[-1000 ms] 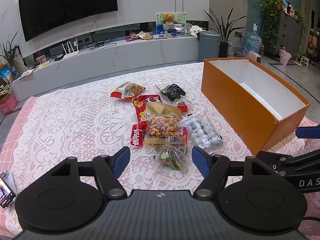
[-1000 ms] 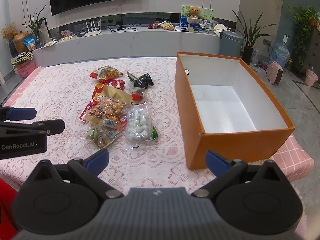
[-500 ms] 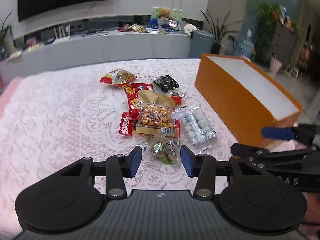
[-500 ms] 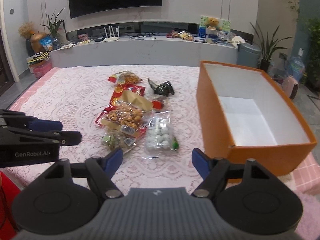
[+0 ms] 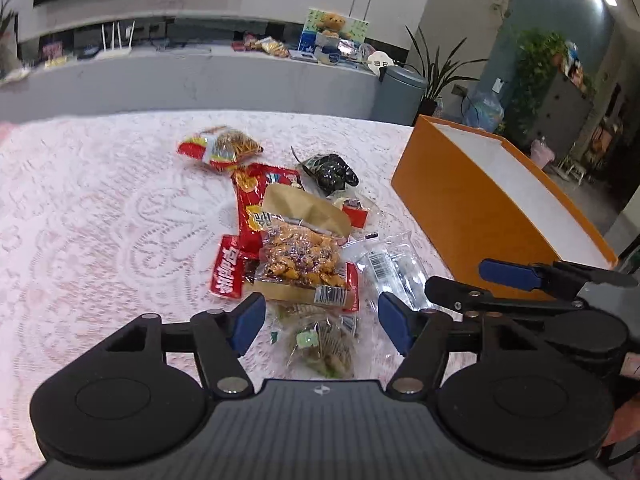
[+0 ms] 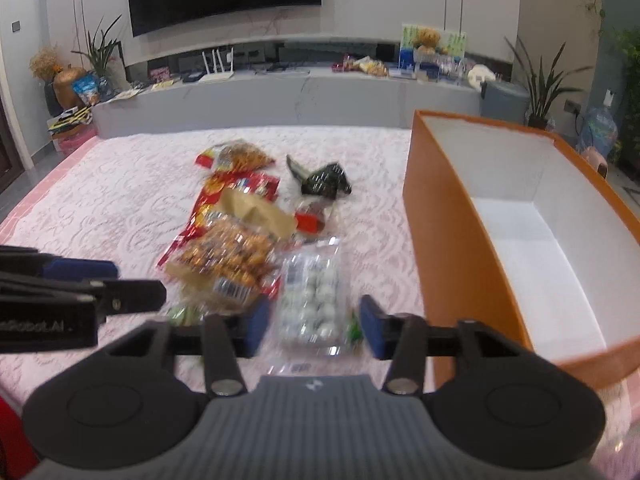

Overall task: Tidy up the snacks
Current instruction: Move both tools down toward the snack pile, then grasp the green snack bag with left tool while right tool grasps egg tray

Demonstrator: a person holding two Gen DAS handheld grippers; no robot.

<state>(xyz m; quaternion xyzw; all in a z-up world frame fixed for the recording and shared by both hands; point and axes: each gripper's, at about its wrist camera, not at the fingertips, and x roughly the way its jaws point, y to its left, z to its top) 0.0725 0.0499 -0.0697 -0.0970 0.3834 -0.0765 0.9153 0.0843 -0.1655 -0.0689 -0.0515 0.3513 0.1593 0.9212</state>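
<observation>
The left wrist view looks forward and down from low over the near edge of the desk [image 5: 100, 208], facing the TV wall at 12 o'clock. The snack pile [image 5: 300, 248] sits close at 12 o'clock, just past the fingers [image 5: 248, 318], with the box [image 5: 472, 216] at 2 o'clock. The right wrist view sits beside it, further right, facing the same way and equally near: its fingers [image 6: 372, 326] frame the near end of the pile [image 6: 240, 248], and the box [image 6: 452, 232] fills 2 to 3 o'clock. Both views share the pile, box, desk [image 6: 120, 200] and far wall, and each catches the other gripper at its edge.
</observation>
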